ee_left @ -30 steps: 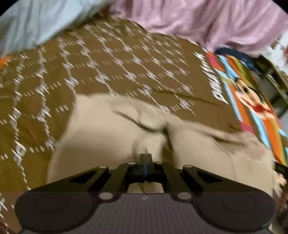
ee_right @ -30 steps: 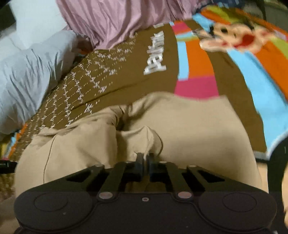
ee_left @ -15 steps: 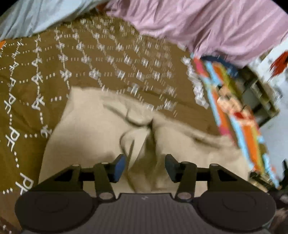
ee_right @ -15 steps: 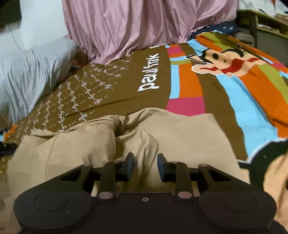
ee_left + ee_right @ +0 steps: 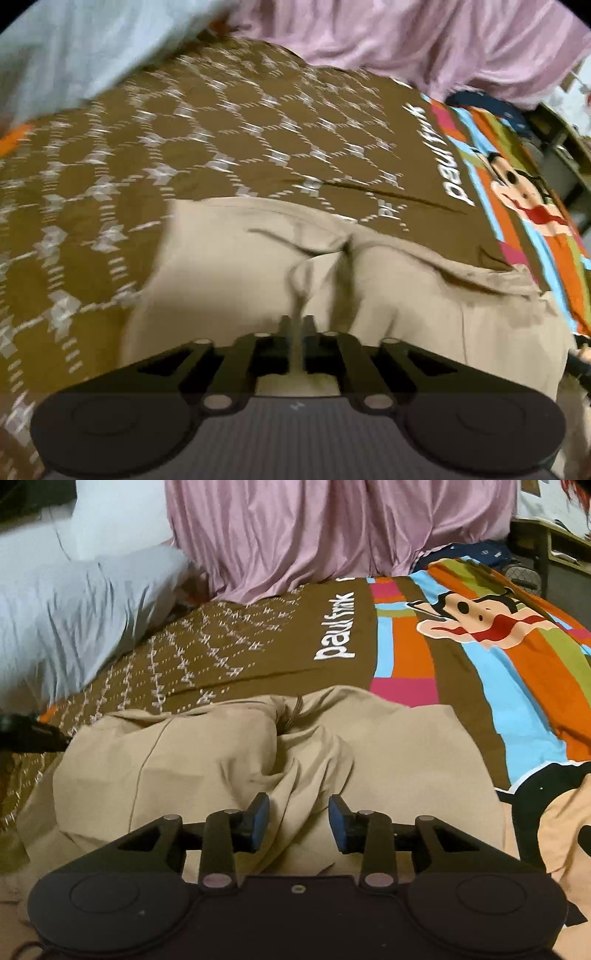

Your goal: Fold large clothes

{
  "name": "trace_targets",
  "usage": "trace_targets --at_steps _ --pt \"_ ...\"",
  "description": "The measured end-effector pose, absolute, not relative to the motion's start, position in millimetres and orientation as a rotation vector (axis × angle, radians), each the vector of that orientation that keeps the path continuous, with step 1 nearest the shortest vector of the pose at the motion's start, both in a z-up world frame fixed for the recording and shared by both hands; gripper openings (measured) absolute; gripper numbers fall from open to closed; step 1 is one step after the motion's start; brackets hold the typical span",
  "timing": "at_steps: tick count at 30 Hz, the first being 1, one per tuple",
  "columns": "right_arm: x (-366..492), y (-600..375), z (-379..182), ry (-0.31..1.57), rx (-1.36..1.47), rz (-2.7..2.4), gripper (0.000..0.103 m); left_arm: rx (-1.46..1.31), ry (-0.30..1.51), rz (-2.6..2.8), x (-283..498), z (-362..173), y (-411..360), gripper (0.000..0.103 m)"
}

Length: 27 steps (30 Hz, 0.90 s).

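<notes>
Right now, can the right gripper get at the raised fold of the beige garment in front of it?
Probably yes. The right gripper has its jaws opening, apart on either side of the raised fold of the beige garment, with nothing lying between them and the cloth.

Your left view is motion-blurred throughout. The beige garment (image 5: 229, 266) runs under each gripper body and out of sight; the bedspread (image 5: 517, 686) is cut off at the right.

The garment (image 5: 388, 760) lies bunched on the bed (image 5: 295, 657) just ahead of both claws, w/ a pillow (image 5: 74, 620) behind-left and a curtain (image 5: 314, 535) hanging behind the bed.
</notes>
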State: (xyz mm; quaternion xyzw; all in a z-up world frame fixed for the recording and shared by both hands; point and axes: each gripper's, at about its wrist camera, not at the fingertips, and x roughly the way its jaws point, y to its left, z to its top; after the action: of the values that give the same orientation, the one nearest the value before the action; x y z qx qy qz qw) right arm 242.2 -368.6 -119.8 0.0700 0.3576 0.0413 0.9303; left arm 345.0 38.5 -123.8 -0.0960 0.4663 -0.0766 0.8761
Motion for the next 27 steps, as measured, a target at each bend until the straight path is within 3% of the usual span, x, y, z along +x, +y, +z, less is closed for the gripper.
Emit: trace_targets --at_steps 3,4,5,7,10,11,14,21,25,27 --pt "241 -366 -104 0.671 0.093 0.078 0.038 -0.206 0.862 -0.168 316 -100 39 0.041" --pt "243 -363 -97 0.639 0.059 0.091 0.043 -0.218 0.819 -0.185 310 -91 35 0.054" --pt "245 -357 -90 0.611 0.025 0.108 0.051 -0.227 0.785 -0.214 308 -84 30 0.059" --pt "254 -343 -82 0.576 -0.032 0.156 0.059 -0.217 0.758 -0.290 309 -78 13 0.060" --pt "268 -317 -84 0.545 -0.129 0.216 0.059 -0.115 0.803 -0.327 325 -96 -20 0.057" --pt "272 -308 -89 0.540 -0.161 0.236 0.058 -0.069 0.841 -0.322 330 -108 -28 0.048" --pt "282 -290 -115 0.583 -0.292 0.253 0.053 0.041 0.970 -0.268 340 -151 -43 0.035" --pt "287 -285 -165 0.664 -0.385 0.235 0.053 0.034 0.959 -0.280 336 -162 -41 0.036" --pt "279 -292 -154 0.672 -0.354 0.250 0.055 -0.041 0.970 -0.286 325 -136 -26 0.064" --pt "267 -299 -137 0.668 -0.316 0.243 0.062 -0.022 0.923 -0.257 308 -116 -21 0.075"
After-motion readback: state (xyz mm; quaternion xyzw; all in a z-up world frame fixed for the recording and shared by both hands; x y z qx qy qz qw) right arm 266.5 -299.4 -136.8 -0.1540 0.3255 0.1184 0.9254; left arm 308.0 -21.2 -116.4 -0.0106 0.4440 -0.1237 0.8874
